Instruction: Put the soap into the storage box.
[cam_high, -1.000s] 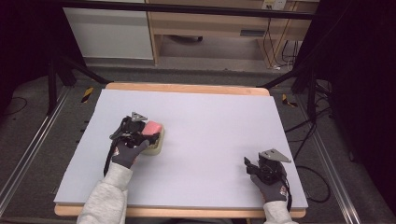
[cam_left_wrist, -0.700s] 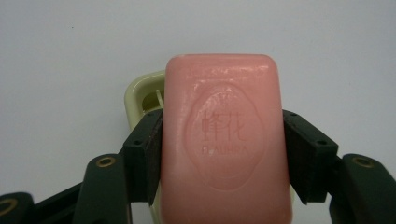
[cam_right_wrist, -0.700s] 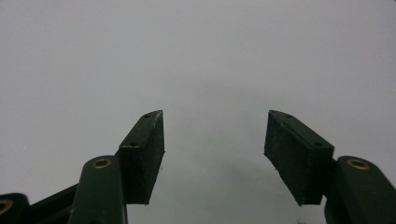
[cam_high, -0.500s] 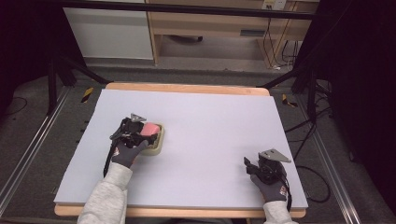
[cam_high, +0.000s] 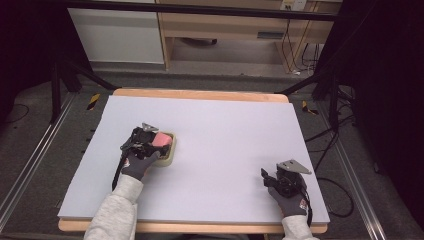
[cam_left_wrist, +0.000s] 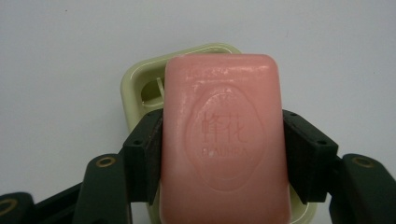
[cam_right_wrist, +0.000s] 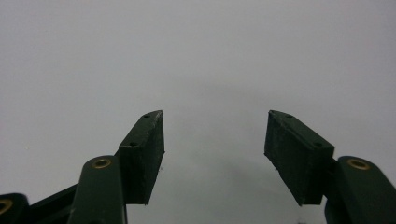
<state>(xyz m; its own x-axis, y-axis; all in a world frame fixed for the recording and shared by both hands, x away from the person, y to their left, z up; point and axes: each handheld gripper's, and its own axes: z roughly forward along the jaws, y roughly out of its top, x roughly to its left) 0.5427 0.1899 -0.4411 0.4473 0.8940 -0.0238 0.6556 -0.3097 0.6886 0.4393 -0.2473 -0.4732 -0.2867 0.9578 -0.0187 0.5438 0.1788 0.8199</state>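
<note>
We hold the pink soap (cam_left_wrist: 226, 140) clamped in the left gripper (cam_left_wrist: 224, 154) over the dish (cam_left_wrist: 140, 84), frame centre; next, lower squarely. Right gripper (cam_right_wrist: 215, 149) idle, jaws apart.

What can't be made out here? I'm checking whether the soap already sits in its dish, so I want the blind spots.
- Soap dish floor, left gripper view: the pink soap covers it, so contact cannot be told.
- Soap's near end, same view: cut off by the bottom edge.
- Soap and dish, high view: the left gripper and hand hide most of them.
- Small embossed lettering: too faint to read.
</note>
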